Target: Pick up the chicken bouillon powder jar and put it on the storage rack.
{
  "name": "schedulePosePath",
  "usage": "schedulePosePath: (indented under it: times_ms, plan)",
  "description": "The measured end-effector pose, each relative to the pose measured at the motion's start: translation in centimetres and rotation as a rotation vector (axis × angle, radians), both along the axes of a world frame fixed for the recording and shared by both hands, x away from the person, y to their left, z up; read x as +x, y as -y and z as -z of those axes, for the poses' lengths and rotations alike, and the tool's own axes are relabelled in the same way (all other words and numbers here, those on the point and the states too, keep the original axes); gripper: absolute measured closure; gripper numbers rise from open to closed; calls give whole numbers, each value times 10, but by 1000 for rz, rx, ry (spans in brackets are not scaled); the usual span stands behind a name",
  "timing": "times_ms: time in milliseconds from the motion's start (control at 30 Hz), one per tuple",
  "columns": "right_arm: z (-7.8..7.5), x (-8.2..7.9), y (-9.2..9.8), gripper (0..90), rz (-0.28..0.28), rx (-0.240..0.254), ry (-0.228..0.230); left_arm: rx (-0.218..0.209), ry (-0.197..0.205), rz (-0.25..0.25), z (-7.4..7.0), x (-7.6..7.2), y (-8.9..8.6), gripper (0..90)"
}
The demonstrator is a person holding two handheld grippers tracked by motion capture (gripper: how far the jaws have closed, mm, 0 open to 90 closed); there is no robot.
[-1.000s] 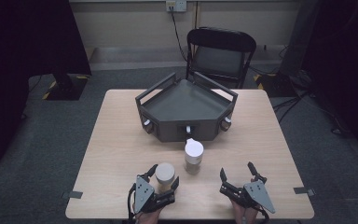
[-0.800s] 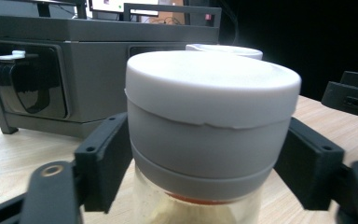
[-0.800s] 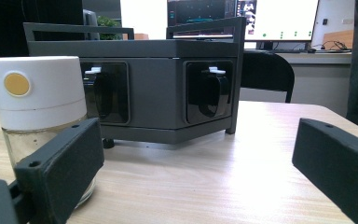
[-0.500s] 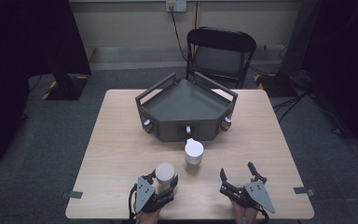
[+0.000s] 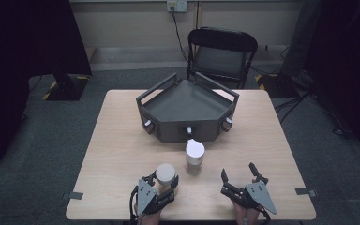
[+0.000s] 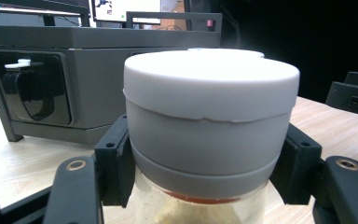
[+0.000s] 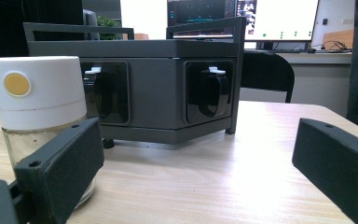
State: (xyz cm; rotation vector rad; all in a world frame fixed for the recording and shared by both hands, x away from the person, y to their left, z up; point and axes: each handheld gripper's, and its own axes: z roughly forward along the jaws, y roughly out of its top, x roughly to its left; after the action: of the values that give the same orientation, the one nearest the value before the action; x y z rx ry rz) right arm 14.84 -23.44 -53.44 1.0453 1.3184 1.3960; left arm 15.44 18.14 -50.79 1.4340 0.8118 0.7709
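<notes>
1. The left gripper (image 5: 165, 185) sits at the near edge of the table (image 5: 117, 154), in front of the dark grey angular rack (image 5: 186, 101) and to its left. Its jaws have just been closing and now press on both sides of the grey-lidded jar (image 5: 165, 173).
2. In the left gripper view the black pads (image 6: 114, 163) bear against the jar's (image 6: 205, 135) grey lid band, just above the clear glass body; the jar stands upright.
3. A second jar, the white-lidded jar (image 5: 194, 154), stands upright just in front of the rack's front face, to the right of the held jar and apart from it. In the right gripper view it (image 7: 39, 116) shows a round yellow spot on its cap.
4. The rack stands at the table's middle, with small dark pockets set in its front faces (image 7: 107, 91).
5. The right gripper (image 5: 241, 180) rests near the table's front edge, in front of the rack and to its right; its jaws stand apart with nothing between them.
6. A black folding chair (image 5: 222, 51) stands behind the rack, beyond the table.
</notes>
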Motion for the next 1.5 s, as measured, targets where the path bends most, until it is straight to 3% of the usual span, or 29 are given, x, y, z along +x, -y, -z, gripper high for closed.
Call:
schedulePosePath:
  times_ms: [500,900,1133,1500]
  plan:
    - [0,0,0,8,0,0,0,-6,-12,-26,-5,1,-1,351]
    - [0,0,0,8,0,0,-1,-7,3,-2,-18,7,-4,352]
    - [0,0,0,8,1,0,0,15,6,8,-25,11,-6,352]
    - [0,0,0,8,1,0,0,-11,1,15,-32,17,-10,351]
